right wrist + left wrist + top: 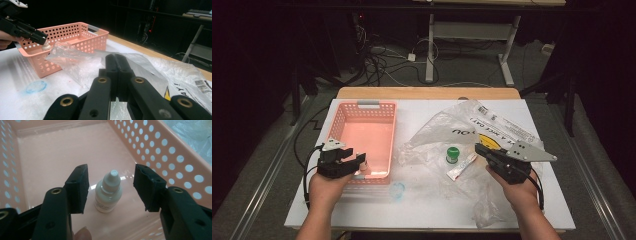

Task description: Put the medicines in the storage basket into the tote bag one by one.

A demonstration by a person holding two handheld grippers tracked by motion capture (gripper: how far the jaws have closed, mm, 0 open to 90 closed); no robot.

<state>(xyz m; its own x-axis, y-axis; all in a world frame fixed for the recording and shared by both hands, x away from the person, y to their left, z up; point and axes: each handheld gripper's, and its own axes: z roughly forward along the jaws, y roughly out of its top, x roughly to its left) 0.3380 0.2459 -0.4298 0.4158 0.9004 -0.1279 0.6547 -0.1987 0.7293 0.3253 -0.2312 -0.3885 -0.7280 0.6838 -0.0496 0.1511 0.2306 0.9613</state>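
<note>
On the white table (pixel 432 210), inside the pink basket (pixel 160 147), a small white dropper bottle (pixel 108 192) stands upright, cap up, between the left gripper's (pixel 111 187) open fingers (pixel 78 187); the right gripper's (pixel 116 75) are closed, empty.

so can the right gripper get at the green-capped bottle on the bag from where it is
Probably yes. The green-capped bottle stands in the open on the plastic bag, just ahead of the right gripper, with nothing between them. Its jaws are shut, so they would have to open first.

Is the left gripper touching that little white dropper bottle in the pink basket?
Apart. The left gripper view shows the bottle between the left gripper's open pads, gaps both sides.
</note>
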